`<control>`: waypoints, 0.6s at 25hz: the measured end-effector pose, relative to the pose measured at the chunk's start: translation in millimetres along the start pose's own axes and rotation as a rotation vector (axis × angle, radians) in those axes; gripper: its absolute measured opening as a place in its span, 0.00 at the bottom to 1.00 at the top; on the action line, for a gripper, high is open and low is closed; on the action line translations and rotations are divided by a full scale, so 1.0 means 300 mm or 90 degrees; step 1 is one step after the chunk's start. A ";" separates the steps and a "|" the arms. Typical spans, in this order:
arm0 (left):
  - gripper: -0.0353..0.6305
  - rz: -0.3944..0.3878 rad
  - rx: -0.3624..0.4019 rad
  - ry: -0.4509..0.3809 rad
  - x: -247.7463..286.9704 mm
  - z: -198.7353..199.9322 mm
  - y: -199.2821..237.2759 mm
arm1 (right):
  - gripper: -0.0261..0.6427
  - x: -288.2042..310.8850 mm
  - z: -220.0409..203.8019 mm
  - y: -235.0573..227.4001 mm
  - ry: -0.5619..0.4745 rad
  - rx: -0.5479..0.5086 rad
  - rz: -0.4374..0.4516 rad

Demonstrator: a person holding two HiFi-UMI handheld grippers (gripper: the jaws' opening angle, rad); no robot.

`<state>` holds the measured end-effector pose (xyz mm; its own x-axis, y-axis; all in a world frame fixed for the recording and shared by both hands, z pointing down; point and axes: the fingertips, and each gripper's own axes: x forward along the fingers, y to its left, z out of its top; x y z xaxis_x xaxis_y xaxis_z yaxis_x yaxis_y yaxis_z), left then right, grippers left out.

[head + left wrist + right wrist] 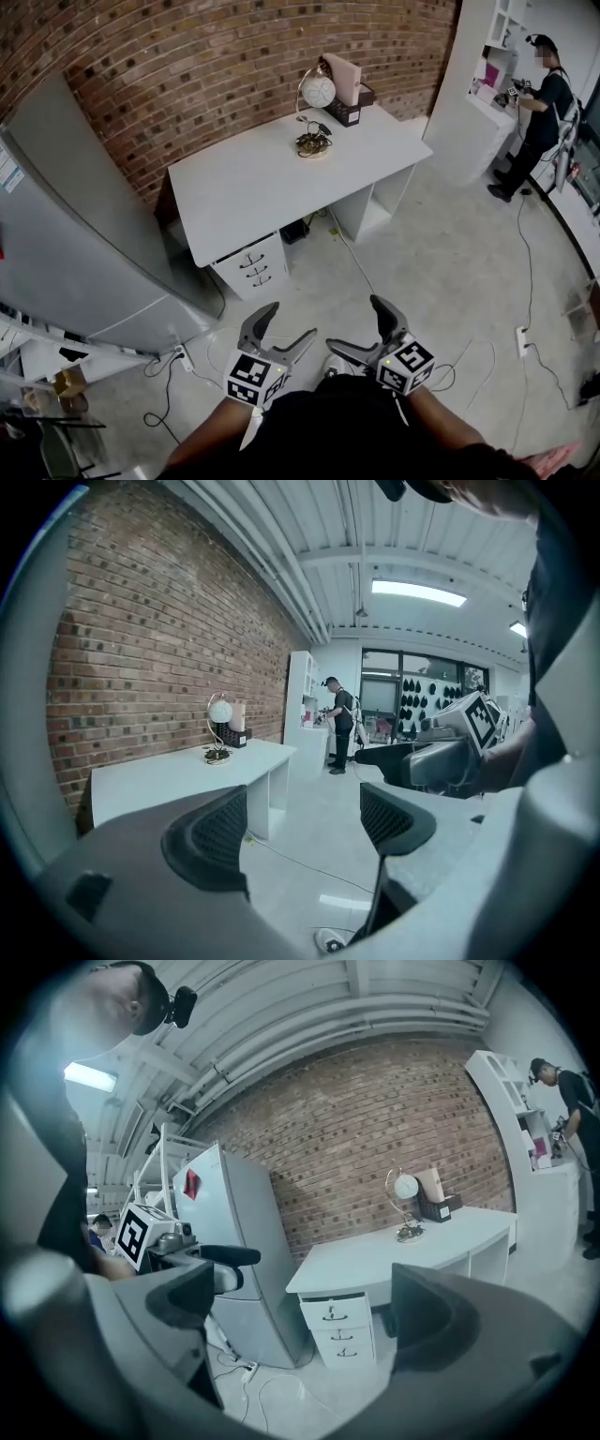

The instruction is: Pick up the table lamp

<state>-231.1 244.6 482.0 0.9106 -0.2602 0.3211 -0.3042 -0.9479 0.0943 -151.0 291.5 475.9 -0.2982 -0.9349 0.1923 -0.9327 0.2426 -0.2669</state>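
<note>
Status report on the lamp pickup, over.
Left gripper, right gripper open, empty, short of desk. Table lamp upright on desk, untouched. Cables on floor between.

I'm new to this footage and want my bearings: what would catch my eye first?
The round-globed table lamp stands near the far end of the white desk, against the brick wall. Nearer, the left gripper and right gripper hang open and empty above the floor, well short of the desk.
</note>
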 end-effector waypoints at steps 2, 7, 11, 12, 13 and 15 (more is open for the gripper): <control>0.62 0.002 0.004 0.003 0.069 0.043 0.022 | 0.93 0.026 0.051 -0.062 -0.005 -0.004 0.011; 0.62 0.007 0.007 -0.003 0.227 0.121 0.050 | 0.93 0.059 0.137 -0.221 -0.013 -0.011 0.023; 0.62 0.006 0.006 -0.001 0.332 0.152 0.059 | 0.93 0.072 0.144 -0.325 -0.010 0.004 0.025; 0.62 0.005 0.007 0.001 0.349 0.161 0.058 | 0.93 0.072 0.146 -0.343 -0.009 0.008 0.026; 0.62 0.005 0.009 0.002 0.364 0.171 0.061 | 0.93 0.073 0.150 -0.359 -0.008 0.009 0.027; 0.62 0.006 0.012 0.005 0.391 0.186 0.073 | 0.93 0.075 0.156 -0.386 -0.006 0.008 0.030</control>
<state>-115.3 183.2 469.3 0.9053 -0.2678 0.3296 -0.3074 -0.9487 0.0737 -40.2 230.1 467.0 -0.3401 -0.9249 0.1700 -0.9150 0.2837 -0.2870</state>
